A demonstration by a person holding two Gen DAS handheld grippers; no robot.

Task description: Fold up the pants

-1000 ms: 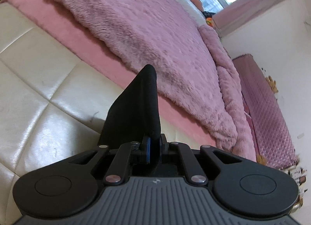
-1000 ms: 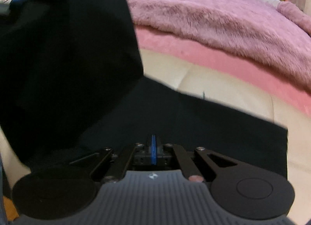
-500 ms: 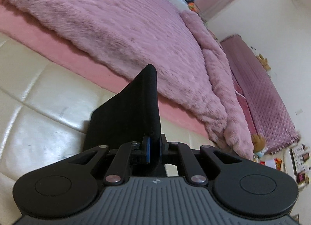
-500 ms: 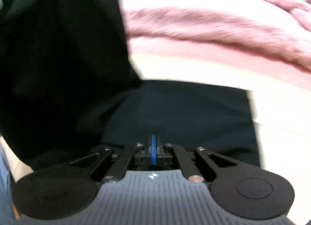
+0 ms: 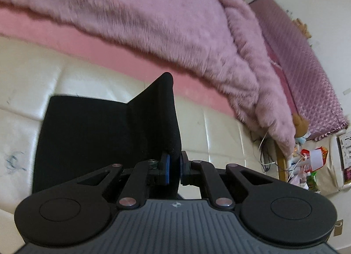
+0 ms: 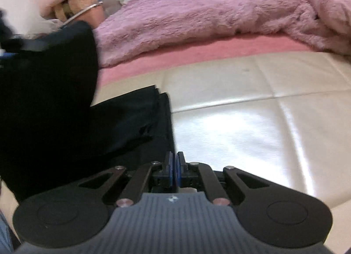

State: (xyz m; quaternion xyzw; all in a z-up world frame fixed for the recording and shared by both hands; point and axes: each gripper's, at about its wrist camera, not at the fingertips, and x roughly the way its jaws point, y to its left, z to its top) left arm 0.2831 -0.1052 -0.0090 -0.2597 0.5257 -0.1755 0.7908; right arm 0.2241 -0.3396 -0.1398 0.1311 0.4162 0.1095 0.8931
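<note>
The black pants (image 5: 92, 131) lie partly flat on the cream quilted surface (image 5: 26, 78). My left gripper (image 5: 173, 166) is shut on a raised fold of the pants that stands up in a peak between the blue pads. In the right wrist view the pants (image 6: 92, 126) lie at the left, with a lifted black part hanging at the far left. My right gripper (image 6: 174, 166) has its blue pads nearly together at the pants' right edge; whether cloth is pinched between them cannot be told.
A fluffy pink blanket (image 5: 153, 19) and a pink sheet (image 5: 65, 41) lie behind the cream surface. A purple quilted cover (image 5: 302, 60) and floor clutter (image 5: 307, 161) are at the right. A person's arm with a bracelet (image 6: 87, 10) is at the upper left.
Both grippers swung over the cream surface. The lifted pants came down and now lie more flat and folded over. The right gripper now sits at the pants' right edge with bare cream surface ahead.
</note>
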